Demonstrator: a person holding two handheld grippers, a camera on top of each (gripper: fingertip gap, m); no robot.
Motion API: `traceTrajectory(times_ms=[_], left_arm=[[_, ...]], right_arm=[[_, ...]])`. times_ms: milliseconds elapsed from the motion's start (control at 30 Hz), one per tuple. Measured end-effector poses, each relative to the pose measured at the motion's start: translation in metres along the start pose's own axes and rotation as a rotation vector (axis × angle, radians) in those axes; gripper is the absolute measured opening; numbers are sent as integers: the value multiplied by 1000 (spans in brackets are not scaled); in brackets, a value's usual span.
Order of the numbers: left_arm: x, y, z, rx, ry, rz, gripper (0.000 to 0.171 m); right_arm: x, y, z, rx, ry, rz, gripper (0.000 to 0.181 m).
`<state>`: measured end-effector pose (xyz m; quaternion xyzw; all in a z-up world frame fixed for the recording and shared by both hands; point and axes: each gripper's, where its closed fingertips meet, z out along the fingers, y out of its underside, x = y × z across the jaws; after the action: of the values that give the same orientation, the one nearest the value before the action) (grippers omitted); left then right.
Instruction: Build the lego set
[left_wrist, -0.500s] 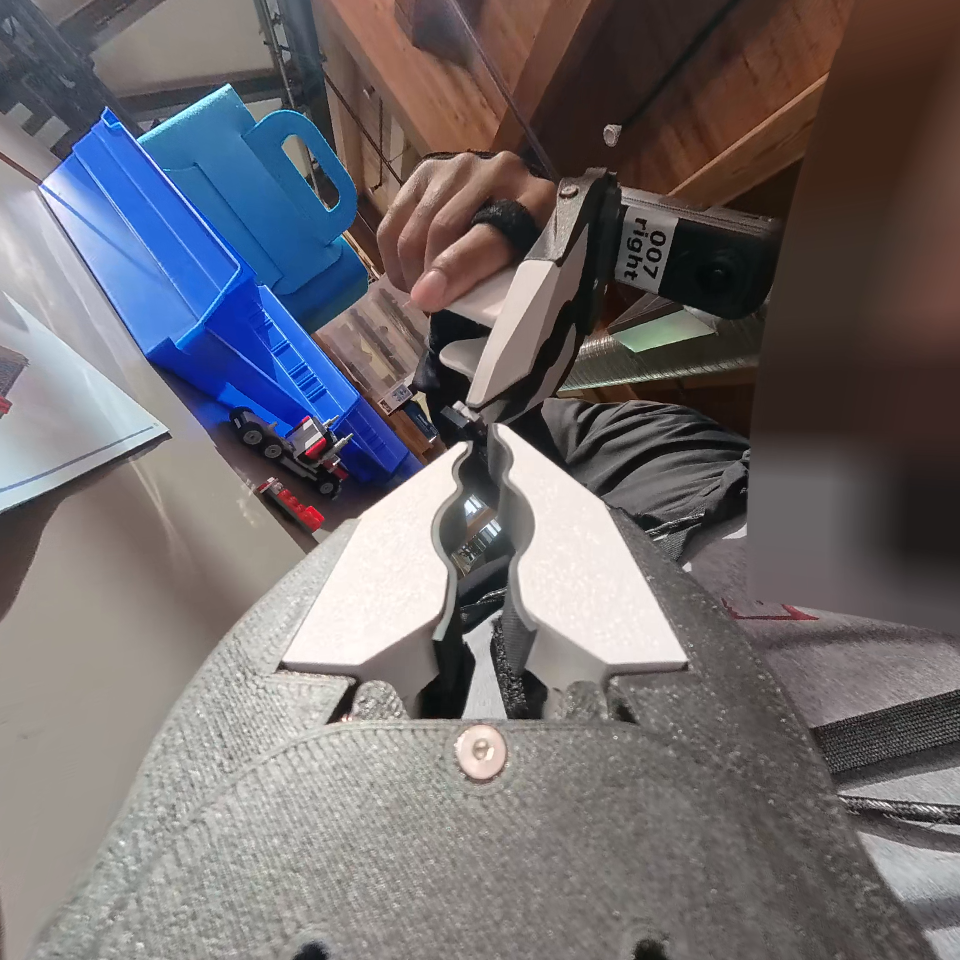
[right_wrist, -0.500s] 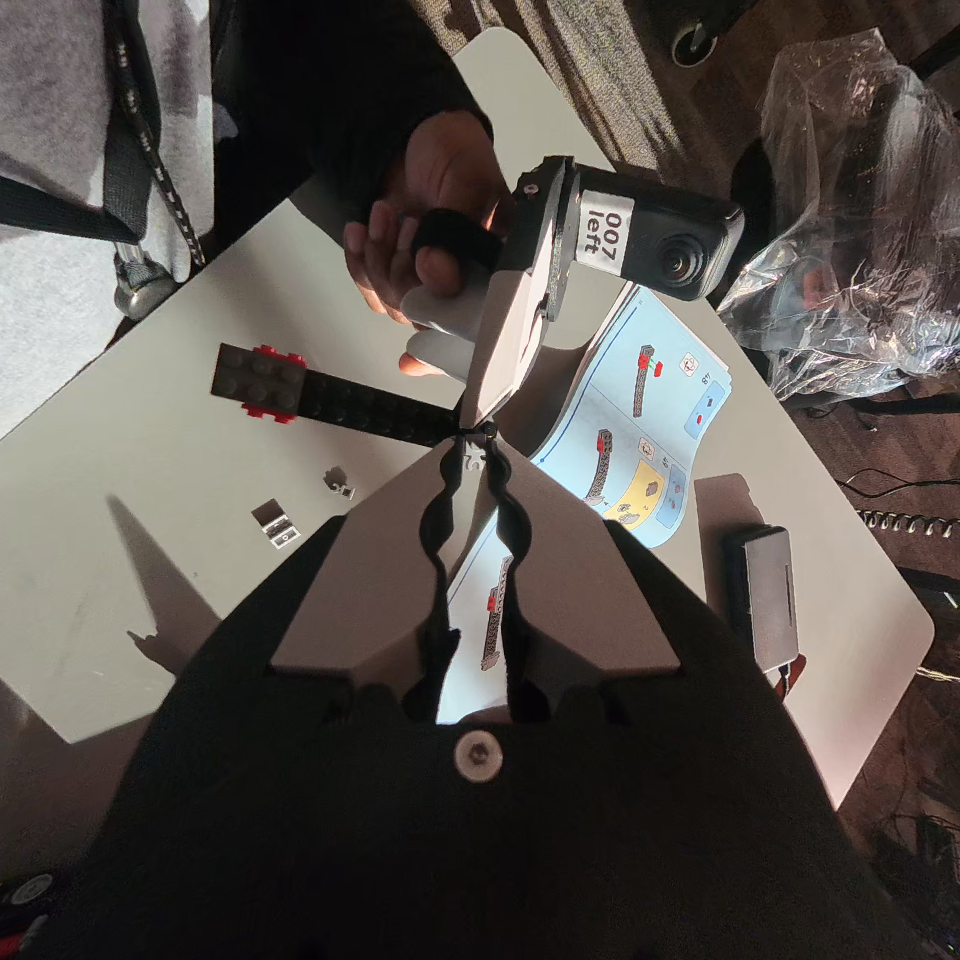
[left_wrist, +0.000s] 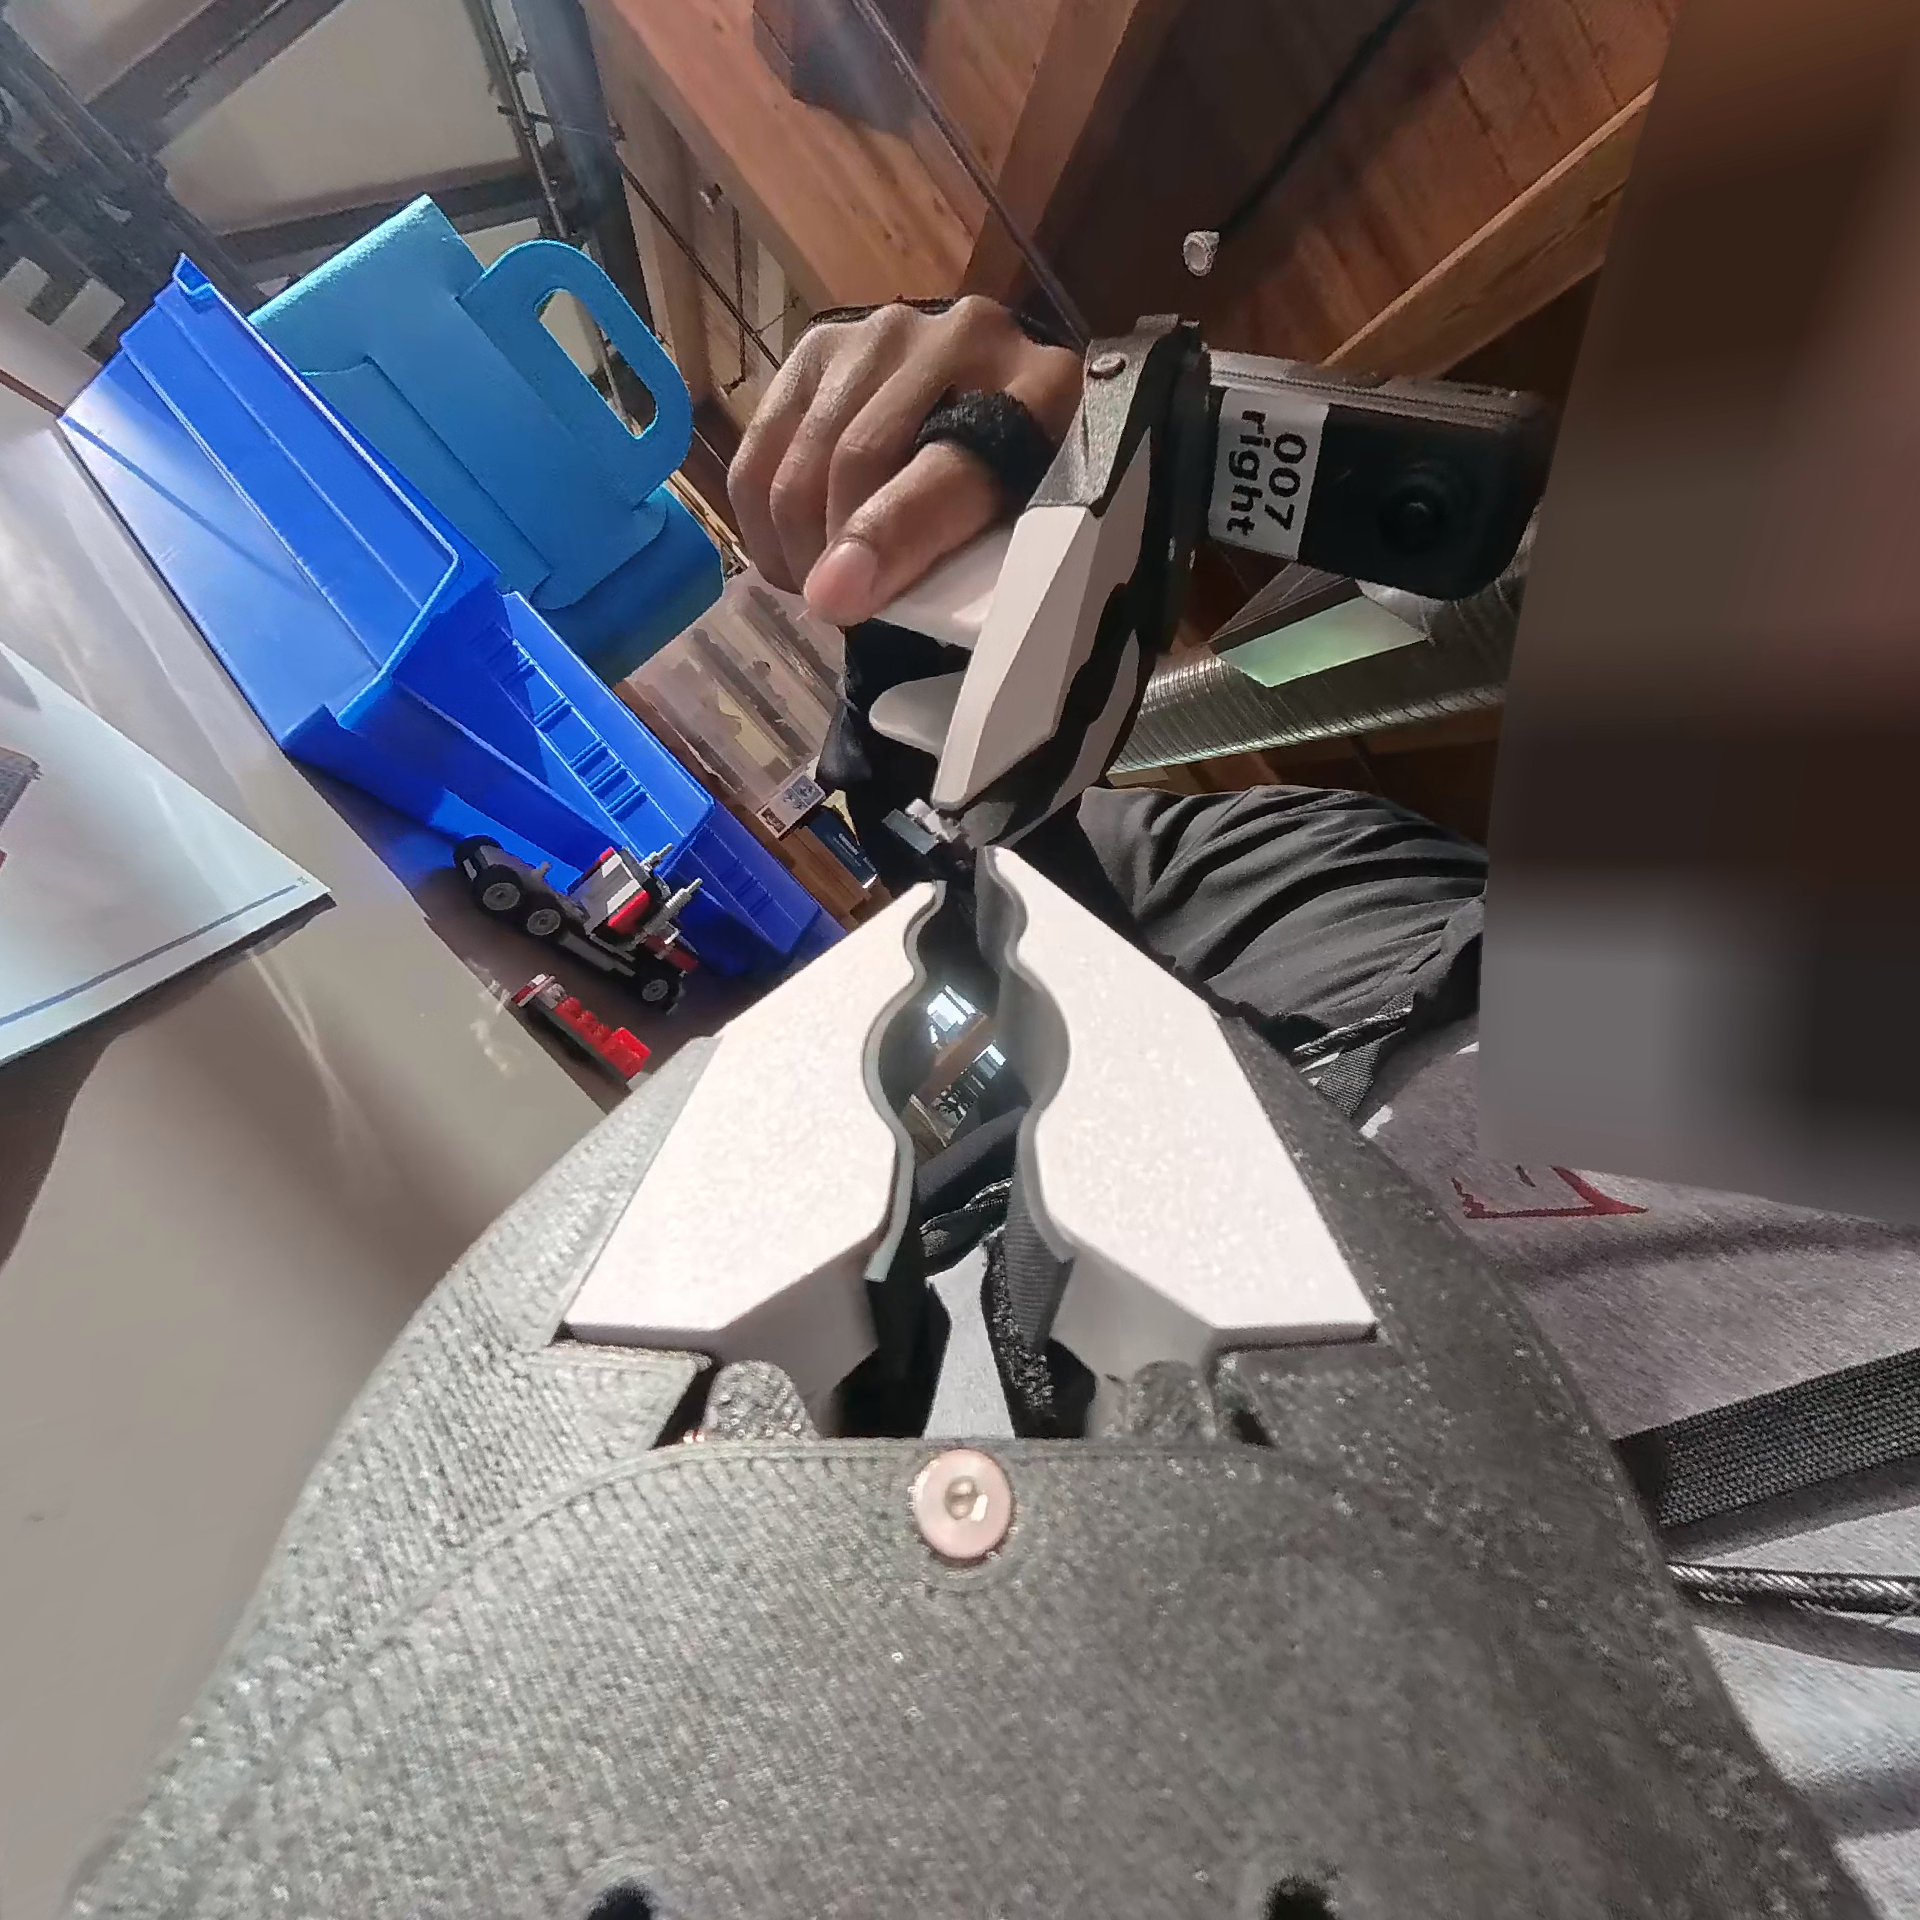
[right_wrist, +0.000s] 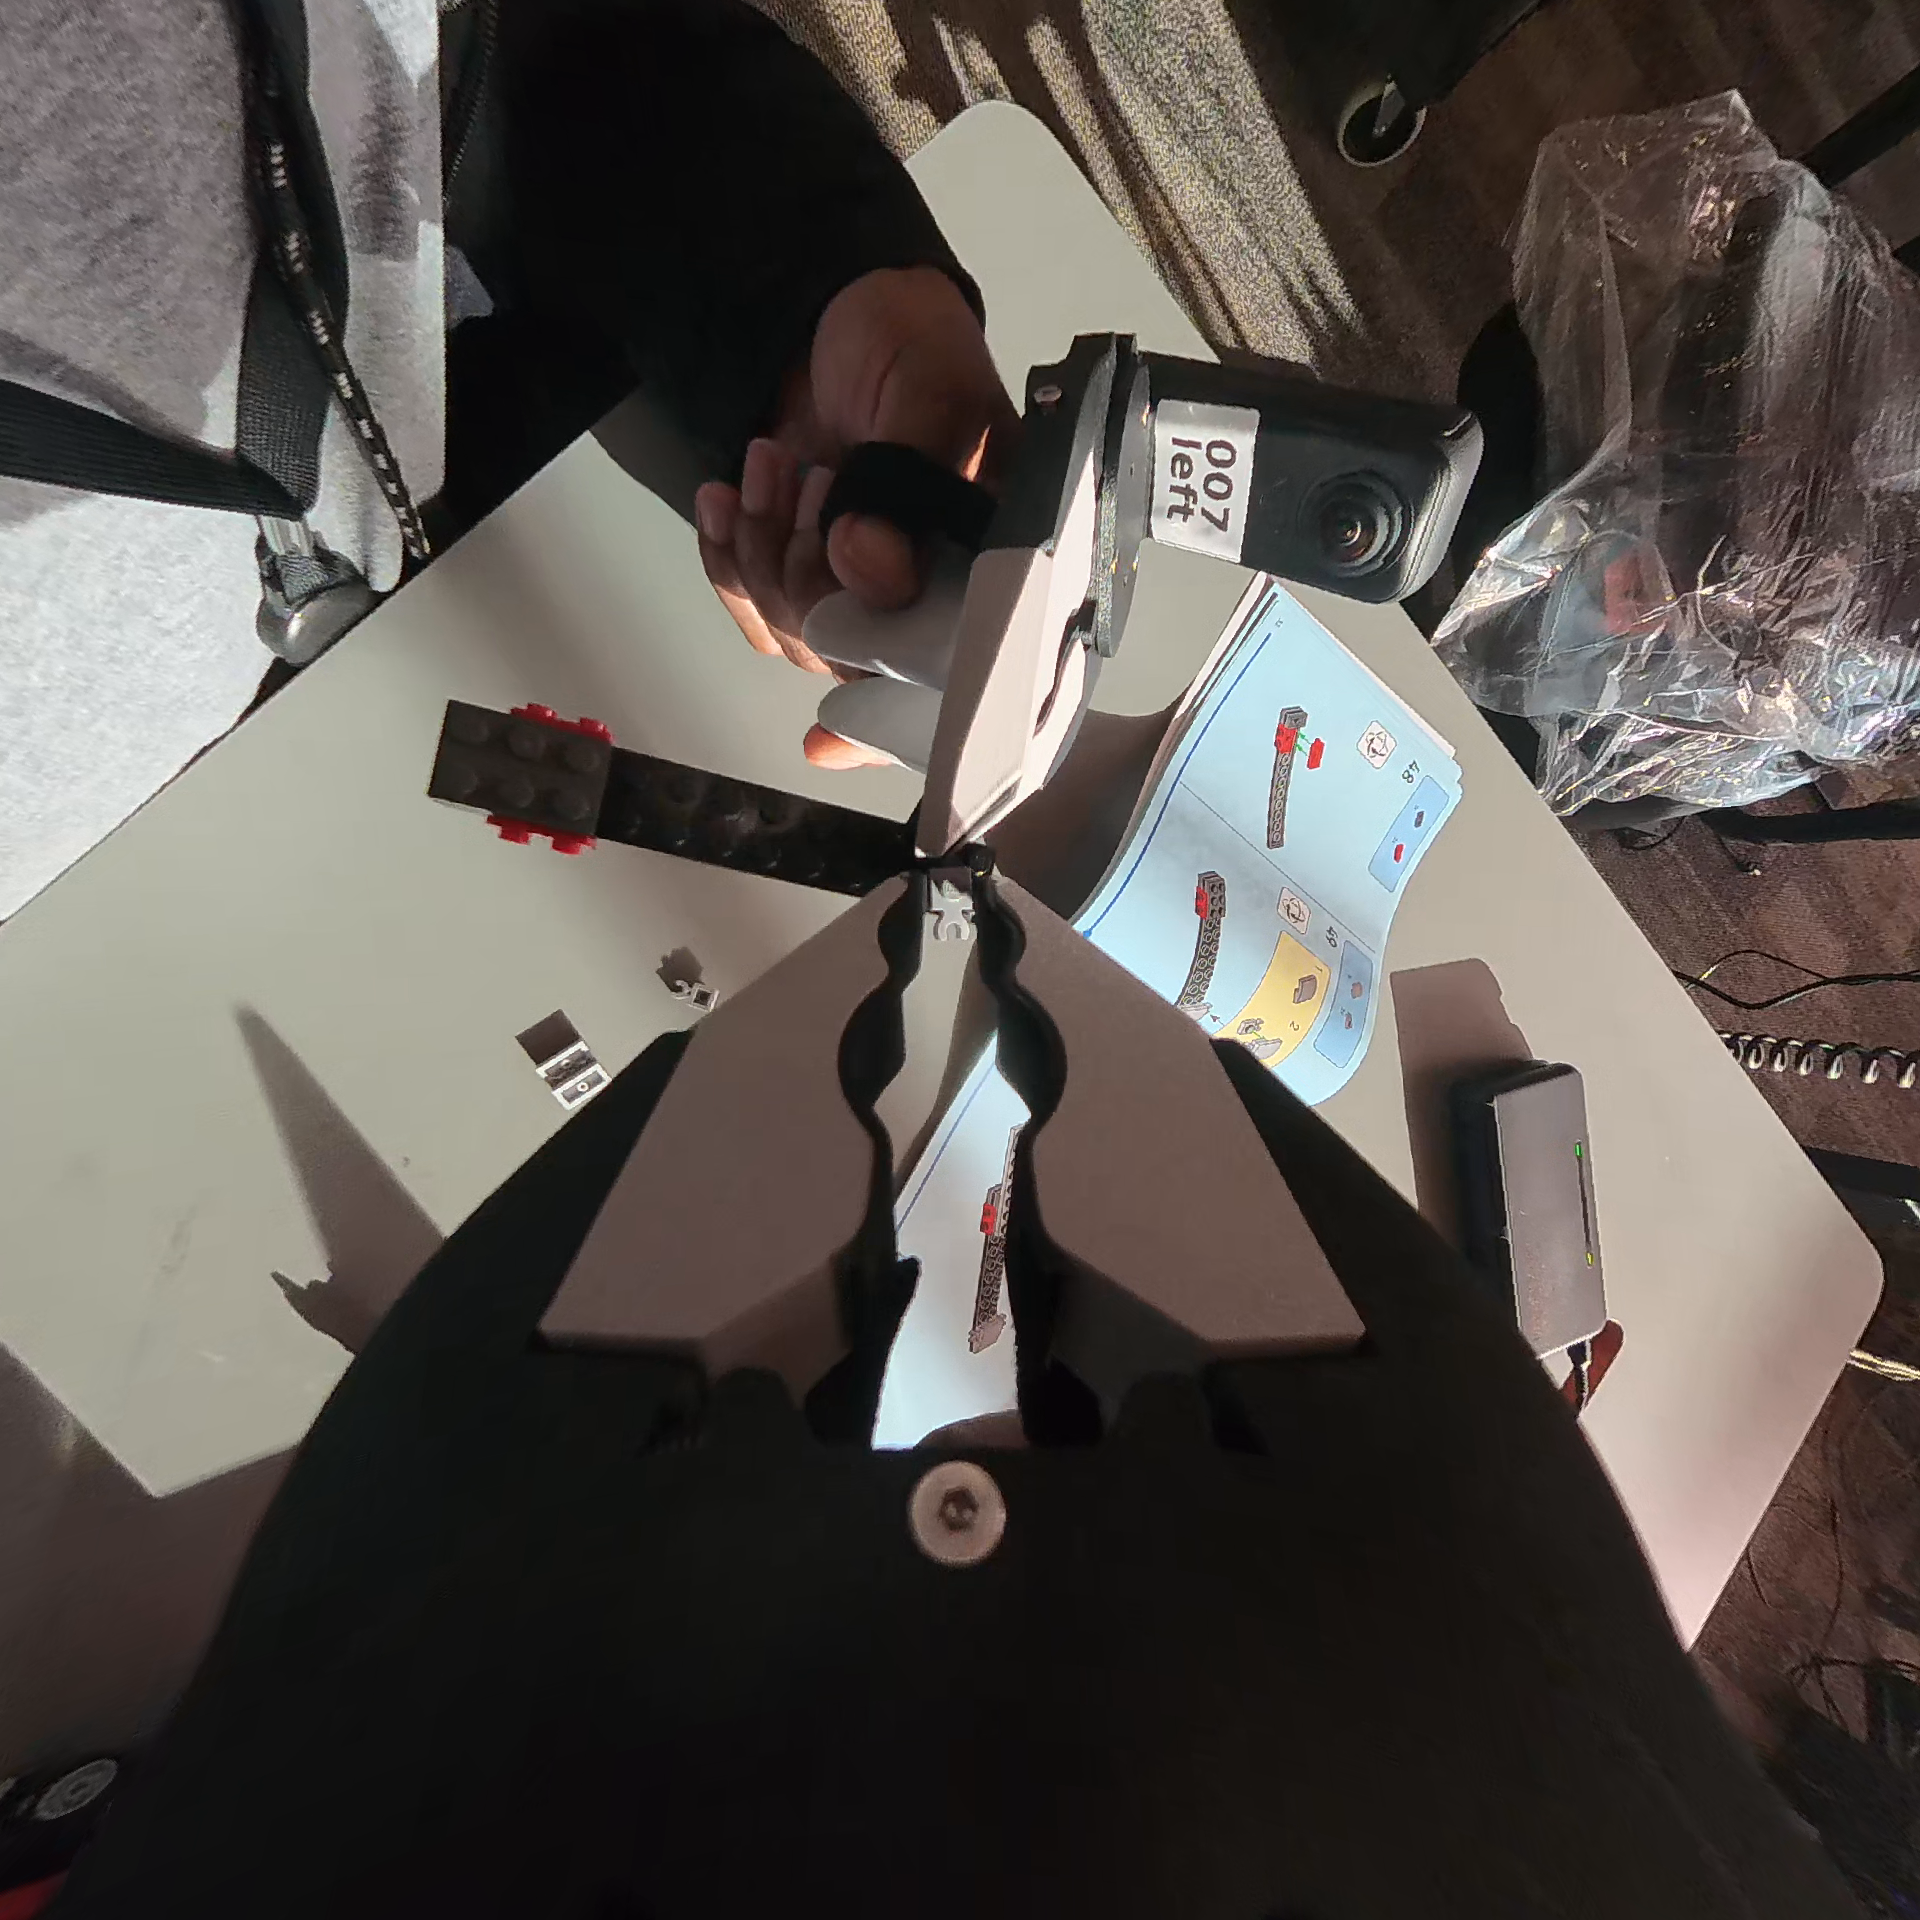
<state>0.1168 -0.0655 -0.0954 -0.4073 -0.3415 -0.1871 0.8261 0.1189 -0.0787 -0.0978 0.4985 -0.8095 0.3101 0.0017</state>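
My right gripper (right_wrist: 951, 878) is shut on a small light grey clip piece (right_wrist: 948, 916), held in the air above the table. My left gripper (left_wrist: 968, 873) meets it tip to tip; its jaws stand almost together on a small black piece (right_wrist: 977, 859). The right gripper also shows in the left wrist view (left_wrist: 951, 816), with a small piece at its tip. A long black plate (right_wrist: 748, 831) lies on the table, with a dark grey brick (right_wrist: 520, 764) and red pieces at its left end.
Two small grey pieces (right_wrist: 688, 982) (right_wrist: 566, 1070) lie near the plate. An open instruction booklet (right_wrist: 1299, 883) and a grey device (right_wrist: 1548, 1216) lie to the right. A plastic bag (right_wrist: 1714, 468) sits beyond the table. A blue bin (left_wrist: 416, 623), a lego truck (left_wrist: 592, 914) and a red piece (left_wrist: 592, 1023) are at the left. Left and right tips are no more than a few centimetres apart. The lego truck (left_wrist: 592, 914) is about equally far from each gripper, around 30 cm.
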Motion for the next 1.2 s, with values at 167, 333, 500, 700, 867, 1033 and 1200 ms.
traceTrajectory(times_ms=[167, 333, 500, 700, 867, 1033, 1200], left_arm=[[1, 0, 0, -2, 6, 6, 4], [2, 1, 1, -4, 12, 12, 4], [3, -1, 0, 3, 16, 7, 4], [1, -6, -2, 37, 17, -41, 4], [-1, -6, -2, 38, 3, -36, 4], [-3, -6, -3, 33, -20, -13, 4], [-5, -5, -2, 28, -36, -10, 4]], right_arm=[[0, -1, -1, 9, -4, 6, 12], [1, -2, -2, 16, -9, 11, 15], [1, -2, -4, 32, -18, 38, 19], [-2, 6, 0, 7, -21, 84, 33], [-1, 8, -7, 53, 6, 184, 36], [6, 20, -22, 157, 112, 496, 38], [17, 25, -31, 539, 176, 1138, 38]])
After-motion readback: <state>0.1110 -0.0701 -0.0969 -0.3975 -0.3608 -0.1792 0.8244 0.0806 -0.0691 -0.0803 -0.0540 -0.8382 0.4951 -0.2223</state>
